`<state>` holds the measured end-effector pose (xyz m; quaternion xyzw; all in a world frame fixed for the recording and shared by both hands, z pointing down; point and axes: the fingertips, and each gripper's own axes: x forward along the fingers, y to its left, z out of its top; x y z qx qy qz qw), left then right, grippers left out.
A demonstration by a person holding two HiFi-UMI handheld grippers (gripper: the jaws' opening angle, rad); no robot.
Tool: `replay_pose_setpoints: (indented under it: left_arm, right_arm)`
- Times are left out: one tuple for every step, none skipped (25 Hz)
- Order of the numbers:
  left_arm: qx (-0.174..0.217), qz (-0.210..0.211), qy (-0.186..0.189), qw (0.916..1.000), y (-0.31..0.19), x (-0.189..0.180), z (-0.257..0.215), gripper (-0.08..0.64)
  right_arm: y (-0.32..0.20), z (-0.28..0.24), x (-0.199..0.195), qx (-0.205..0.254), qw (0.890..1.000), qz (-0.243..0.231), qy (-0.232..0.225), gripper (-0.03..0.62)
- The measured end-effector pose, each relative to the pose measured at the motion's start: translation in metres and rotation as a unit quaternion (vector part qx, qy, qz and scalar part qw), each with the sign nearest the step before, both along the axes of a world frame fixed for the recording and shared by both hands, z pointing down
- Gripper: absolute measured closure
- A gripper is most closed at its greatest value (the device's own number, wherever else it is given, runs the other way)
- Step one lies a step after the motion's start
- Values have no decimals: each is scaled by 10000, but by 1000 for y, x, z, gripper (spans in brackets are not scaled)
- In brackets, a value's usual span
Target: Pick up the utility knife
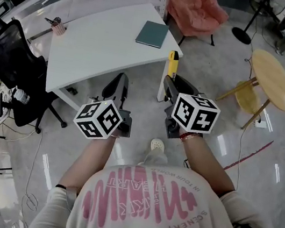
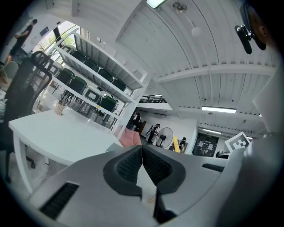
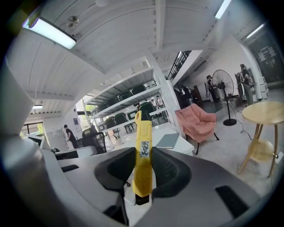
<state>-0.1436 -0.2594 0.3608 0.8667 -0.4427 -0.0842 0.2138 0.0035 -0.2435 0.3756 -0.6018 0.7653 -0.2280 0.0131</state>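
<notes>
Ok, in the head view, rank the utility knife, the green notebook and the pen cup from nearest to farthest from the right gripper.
1. utility knife, clamped in the right gripper itself.
2. green notebook, at the white table's right end.
3. pen cup, at the table's left end.

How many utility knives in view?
1: the yellow utility knife, gripped upright in the right gripper. No other shows on the white table; more could be hidden.
</notes>
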Motion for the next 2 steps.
replay_pose_setpoints:
  left_arm:
    - [-9, 4, 2, 10000, -1, 0, 1, 535]
    - [-20, 9, 3, 10000, -3, 0, 2, 535]
  right_arm:
    - [-2, 0, 0, -6, 10000, -1, 4, 462]
    - [-3, 1, -1, -13, 10000, -2, 8, 462]
